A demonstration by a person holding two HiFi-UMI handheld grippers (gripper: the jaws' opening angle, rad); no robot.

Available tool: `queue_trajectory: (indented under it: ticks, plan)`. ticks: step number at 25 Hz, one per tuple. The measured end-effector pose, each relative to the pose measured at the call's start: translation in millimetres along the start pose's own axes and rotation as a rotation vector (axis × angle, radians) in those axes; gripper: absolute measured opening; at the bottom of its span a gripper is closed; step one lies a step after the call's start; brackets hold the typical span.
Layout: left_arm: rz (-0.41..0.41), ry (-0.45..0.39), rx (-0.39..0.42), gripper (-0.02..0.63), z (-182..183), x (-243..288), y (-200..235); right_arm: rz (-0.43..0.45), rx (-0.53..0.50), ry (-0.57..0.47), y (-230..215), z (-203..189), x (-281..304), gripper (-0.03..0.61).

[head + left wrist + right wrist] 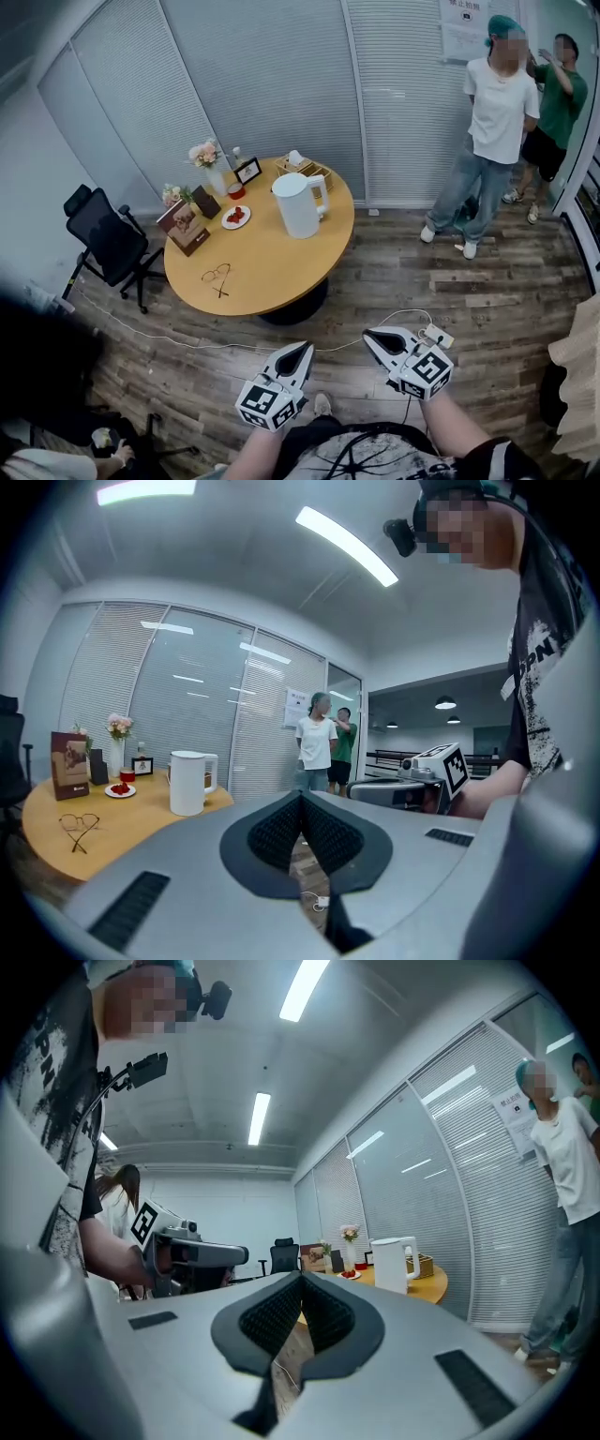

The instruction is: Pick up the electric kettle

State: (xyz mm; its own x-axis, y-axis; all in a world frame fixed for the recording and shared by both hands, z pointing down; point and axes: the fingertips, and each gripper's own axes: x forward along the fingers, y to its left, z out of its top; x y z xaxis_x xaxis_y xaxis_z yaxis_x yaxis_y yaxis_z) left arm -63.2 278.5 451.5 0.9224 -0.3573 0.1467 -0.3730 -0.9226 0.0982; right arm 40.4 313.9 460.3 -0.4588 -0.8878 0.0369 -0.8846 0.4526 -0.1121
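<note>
A white electric kettle point(298, 203) stands upright on the round wooden table point(272, 272), toward its far right side, handle to the right. It also shows in the left gripper view as the kettle point(187, 782) and in the right gripper view as the kettle point(394, 1265). My left gripper point(304, 349) and right gripper point(372, 335) hover over the wooden floor, well short of the table, side by side. Both are shut with nothing between their jaws. The left gripper point(301, 797) points past the table's right edge; the right gripper point(301, 1279) points toward the table's left side.
On the table lie glasses point(217, 276), a plate of red fruit point(235, 217), a photo frame point(248, 171), flowers in a vase point(206, 156) and a wicker box point(306, 170). A black office chair point(108, 239) stands left. Two people point(497, 122) stand far right. A cable and power strip point(437, 335) lie on the floor.
</note>
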Motion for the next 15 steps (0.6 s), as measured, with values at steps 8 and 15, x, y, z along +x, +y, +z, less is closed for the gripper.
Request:
queue_trajectory:
  ticks: [8, 15]
  plan:
    - [-0.048, 0.004, -0.012, 0.002, 8, 23, 75, -0.041, 0.009, 0.003, -24, 2, 69, 0.018]
    - [-0.107, 0.015, -0.027, 0.002, 6, 32, 132, -0.102, 0.028, 0.013, -37, -1, 123, 0.018]
